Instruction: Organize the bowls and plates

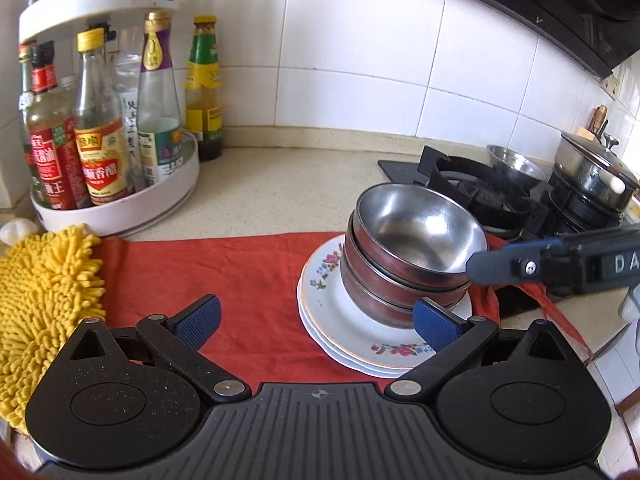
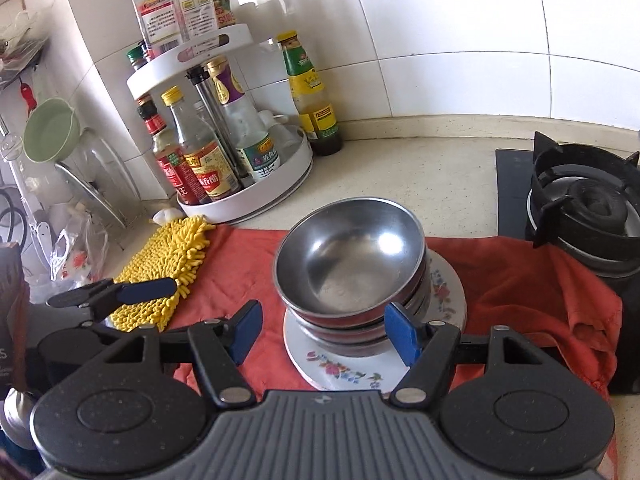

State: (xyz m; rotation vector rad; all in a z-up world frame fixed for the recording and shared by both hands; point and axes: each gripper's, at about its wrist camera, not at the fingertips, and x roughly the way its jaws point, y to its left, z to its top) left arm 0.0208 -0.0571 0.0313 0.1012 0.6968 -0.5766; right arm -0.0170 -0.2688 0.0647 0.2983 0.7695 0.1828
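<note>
On the red cloth (image 1: 240, 280) over the tabletop (image 1: 300, 184): stacked metal bowls (image 1: 408, 264) on stacked floral plates (image 1: 352, 340). Left gripper (image 1: 316, 320): fingers spread, empty; stack just beyond the right-hand finger. Right gripper (image 2: 326, 334): fingers spread, empty; stack ahead between them, untouched. Yellow mop pad (image 1: 44, 292) to the left.

The right gripper (image 1: 560, 264) shows white letters "DA" on its black body; a bottle (image 1: 102, 152) on the white rack (image 1: 120, 212) has a label reading "香醋"; other labels are too small to read.
</note>
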